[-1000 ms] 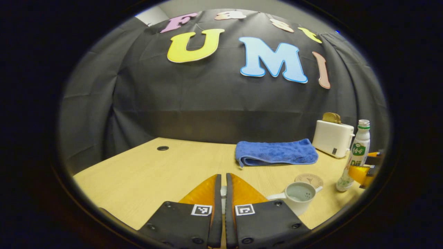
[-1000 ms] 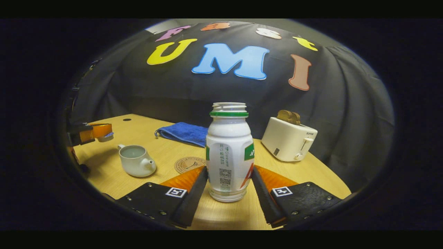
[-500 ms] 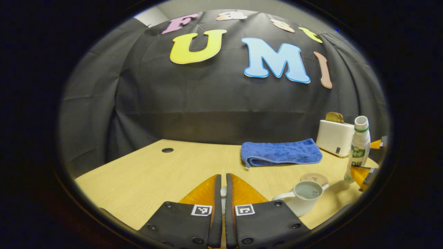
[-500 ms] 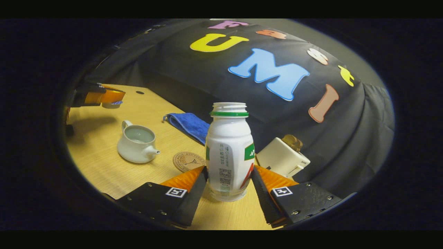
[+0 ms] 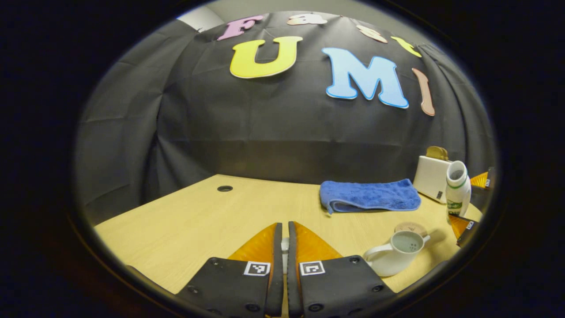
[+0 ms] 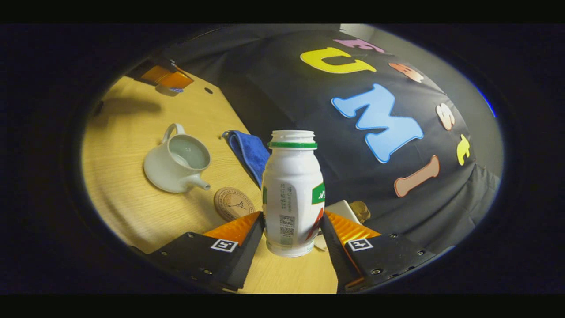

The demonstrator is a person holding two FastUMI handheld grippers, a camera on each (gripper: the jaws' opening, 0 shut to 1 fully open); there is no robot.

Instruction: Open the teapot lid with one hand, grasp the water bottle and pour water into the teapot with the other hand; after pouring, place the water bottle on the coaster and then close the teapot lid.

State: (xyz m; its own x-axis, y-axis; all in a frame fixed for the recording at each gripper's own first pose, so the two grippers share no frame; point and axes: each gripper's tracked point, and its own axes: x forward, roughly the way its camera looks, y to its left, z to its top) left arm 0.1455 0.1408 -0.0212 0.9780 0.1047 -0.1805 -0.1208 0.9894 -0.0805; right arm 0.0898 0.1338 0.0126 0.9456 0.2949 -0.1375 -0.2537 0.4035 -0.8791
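Bottle [image 6: 292, 194] is clamped in the right gripper [image 6: 292, 229] and tipping toward the open teapot [image 6: 177, 159], while the left gripper [image 5: 283, 247] pinches the lid clear.

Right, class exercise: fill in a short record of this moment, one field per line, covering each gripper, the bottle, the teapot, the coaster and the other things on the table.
left gripper: shut on the teapot lid, held above the table
right gripper: shut on the water bottle
water bottle: uncapped, lifted and tilted toward the teapot
teapot: open, standing on the table
coaster: bare, beside the teapot's spout
other things: blue towel, white toaster
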